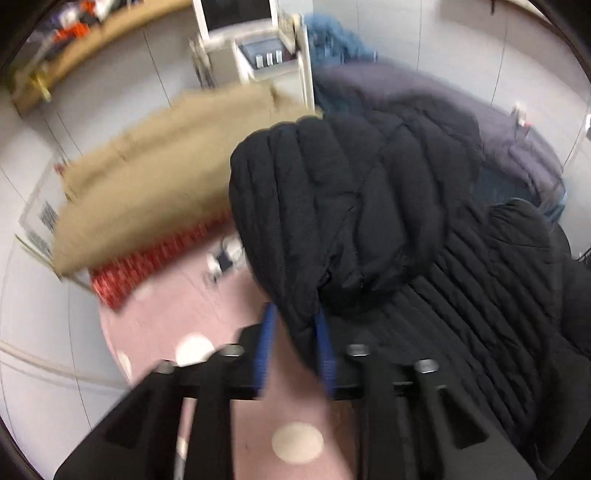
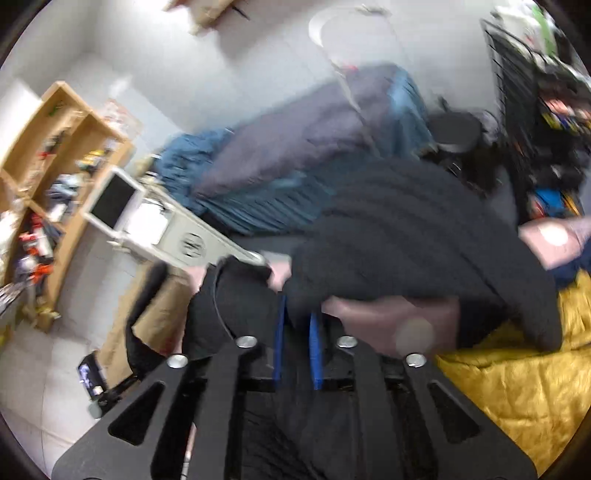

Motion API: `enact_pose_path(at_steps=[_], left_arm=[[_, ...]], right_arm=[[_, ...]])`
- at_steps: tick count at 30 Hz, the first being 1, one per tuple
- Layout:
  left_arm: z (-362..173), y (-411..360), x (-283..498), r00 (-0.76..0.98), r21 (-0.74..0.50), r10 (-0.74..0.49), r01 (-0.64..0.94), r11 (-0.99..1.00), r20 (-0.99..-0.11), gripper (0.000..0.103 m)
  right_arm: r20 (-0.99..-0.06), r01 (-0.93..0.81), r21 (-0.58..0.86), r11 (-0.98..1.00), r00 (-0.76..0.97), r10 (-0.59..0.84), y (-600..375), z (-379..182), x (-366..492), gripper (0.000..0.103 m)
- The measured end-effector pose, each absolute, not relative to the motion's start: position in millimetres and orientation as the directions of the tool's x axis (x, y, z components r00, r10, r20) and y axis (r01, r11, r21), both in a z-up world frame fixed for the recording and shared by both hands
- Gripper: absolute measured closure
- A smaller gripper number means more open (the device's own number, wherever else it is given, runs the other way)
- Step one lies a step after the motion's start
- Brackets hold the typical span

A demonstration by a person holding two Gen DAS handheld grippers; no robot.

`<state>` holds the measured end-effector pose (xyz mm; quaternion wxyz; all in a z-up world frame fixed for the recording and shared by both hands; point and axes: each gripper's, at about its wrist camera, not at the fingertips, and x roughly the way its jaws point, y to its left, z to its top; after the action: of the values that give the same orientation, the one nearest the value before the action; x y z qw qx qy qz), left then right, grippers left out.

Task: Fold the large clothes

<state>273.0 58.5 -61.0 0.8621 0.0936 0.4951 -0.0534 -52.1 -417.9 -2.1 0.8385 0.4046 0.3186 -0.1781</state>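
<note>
Left wrist view first: the left gripper has its blue fingers pinched on a fold of the black quilted puffer jacket, so it's closed on fabric. The gripped part bulges up right in front of the lens, and the rest of the jacket spreads out to the right and down over a pink sheet with pale dots. Behind it there's a tan garment with a strip of red patterned cloth along its near edge, a purple-grey jacket further back on the right, and some teal fabric poking up past that. A white cart-like unit with a dark screen stands on the pale tiled floor. Pretty blurry all round.

Right wrist view: the right gripper is also clamped on the black jacket, blue fingers close together with the dark cloth between them. The jacket stretches up and right across the frame, lifted off the pink sheet. A mustard-yellow shiny garment lies at lower right. The purple-grey jacket and teal fabric sit behind. A wooden shelf full of clutter is on the left, with the white unit near it.
</note>
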Motion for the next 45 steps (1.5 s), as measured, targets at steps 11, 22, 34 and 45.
enact_pose_path(at_steps=[11, 22, 34, 45], left_arm=[[-122.9, 65.4, 163.1, 0.362, 0.07, -0.079, 0.383, 0.921, -0.929, 0.024], [-205.4, 80.9, 61.1, 0.049, -0.127, -0.17, 0.477, 0.87, -0.984, 0.024], [-240.7, 47.9, 33.0, -0.097, -0.211, -0.187, 0.479, 0.852, -0.978, 0.088], [-162.6, 121.3, 33.5, 0.06, -0.099, -0.147, 0.49, 0.866, -0.987, 0.095]], right_arm=[[-0.864, 0.613, 0.302, 0.73, 0.499, -0.061, -371.5, -94.3, -96.9, 0.045], [-0.94, 0.618, 0.142, 0.773, 0.329, -0.09, -354.3, -152.2, -120.5, 0.045], [-0.967, 0.596, 0.158, 0.787, 0.255, 0.001, -335.2, -186.3, -115.9, 0.085], [-0.937, 0.467, 0.306, 0.829, 0.301, 0.176, -277.0, -139.6, -165.7, 0.091]])
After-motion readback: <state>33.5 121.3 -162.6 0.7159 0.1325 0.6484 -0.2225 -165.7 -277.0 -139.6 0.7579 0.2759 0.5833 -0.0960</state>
